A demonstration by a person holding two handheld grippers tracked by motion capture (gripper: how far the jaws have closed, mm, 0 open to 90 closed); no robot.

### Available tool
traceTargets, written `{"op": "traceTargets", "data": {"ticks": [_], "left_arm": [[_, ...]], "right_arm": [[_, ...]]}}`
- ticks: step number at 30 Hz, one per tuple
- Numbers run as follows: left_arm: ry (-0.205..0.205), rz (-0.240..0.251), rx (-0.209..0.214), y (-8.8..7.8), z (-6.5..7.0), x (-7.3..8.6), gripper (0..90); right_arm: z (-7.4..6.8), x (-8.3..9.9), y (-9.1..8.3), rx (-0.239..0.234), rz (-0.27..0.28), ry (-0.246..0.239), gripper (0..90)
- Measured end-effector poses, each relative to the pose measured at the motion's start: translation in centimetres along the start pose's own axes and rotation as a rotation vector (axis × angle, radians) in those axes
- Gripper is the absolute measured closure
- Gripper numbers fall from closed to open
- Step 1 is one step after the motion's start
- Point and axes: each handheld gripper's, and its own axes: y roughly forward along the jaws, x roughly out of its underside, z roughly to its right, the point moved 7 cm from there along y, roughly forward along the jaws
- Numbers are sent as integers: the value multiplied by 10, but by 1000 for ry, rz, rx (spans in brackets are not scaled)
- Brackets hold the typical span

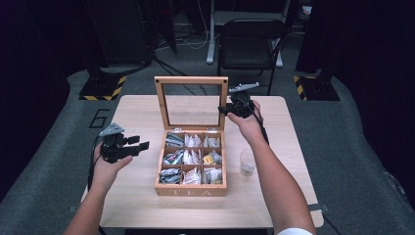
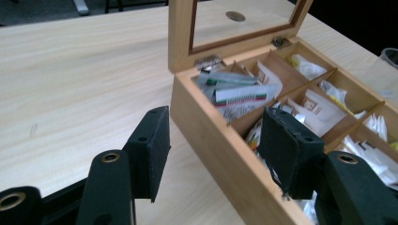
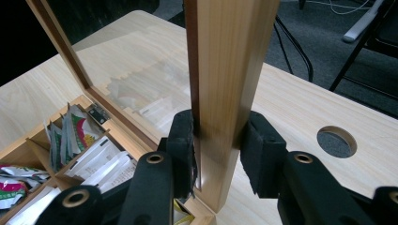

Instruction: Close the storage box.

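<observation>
Tea box [image 1: 191, 191], lid [image 1: 191, 81] upright: right gripper [image 1: 230, 110] apparently pinching lid's side frame; left gripper [image 1: 138, 143] spread, empty, straddling box's wall; cup [image 1: 247, 162] nearby.

Black tongs [image 1: 138, 143] with brass-ringed screw holes, grey three-cornered top plates, white sleeve [image 1: 294, 231]
</observation>
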Motion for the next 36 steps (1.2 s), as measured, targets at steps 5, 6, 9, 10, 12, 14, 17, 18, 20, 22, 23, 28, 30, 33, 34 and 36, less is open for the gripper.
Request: {"op": "traceTargets", "data": {"ticks": [5, 6, 9, 10, 12, 14, 17, 18, 20, 22, 23, 28, 30, 33, 34, 36], "left_arm": [[28, 5, 11, 5, 1, -26, 435], [37, 7, 11, 7, 0, -31, 435], [37, 4, 14, 12, 0, -44, 436], [36, 5, 24, 14, 0, -49, 436], [37, 11, 28, 16, 1, -56, 437], [40, 13, 29, 18, 1, -62, 437], [27, 15, 46, 20, 0, -70, 440], [30, 15, 43, 21, 0, -72, 441], [33, 15, 42, 22, -1, -77, 448], [28, 14, 42, 23, -3, -83, 455], [34, 14, 36, 24, -4, -85, 458], [46, 31, 24, 32, -7, -100, 474], [56, 30, 15, 36, -8, -103, 479], [59, 30, 4, 41, -10, -108, 497], [63, 32, 0, 42, -11, -109, 503], [69, 31, -2, 45, -11, -111, 513]], "right_arm": [[-2, 3, -3, -10, 20, -8, 659], [-2, 3, -3, -11, 22, -12, 659], [-3, 4, -4, -12, 27, -13, 658], [-3, 4, -4, -14, 28, -10, 657], [-3, 5, -5, -17, 33, -15, 656], [-4, 5, -6, -19, 36, -9, 655], [-5, 6, -7, -19, 37, -6, 654], [-6, 6, -7, -18, 38, -9, 653], [-6, 6, -7, -20, 41, -18, 653], [-7, 7, -7, -14, 41, -10, 652], [-7, 7, -7, -11, 45, -18, 653], [-8, 8, -7, 8, 57, -11, 652], [-8, 8, -7, 11, 57, -13, 652], [-8, 8, -8, 9, 55, -15, 652], [-9, 8, -8, 8, 53, -16, 652], [-9, 8, -8, 8, 52, -17, 652]]}}
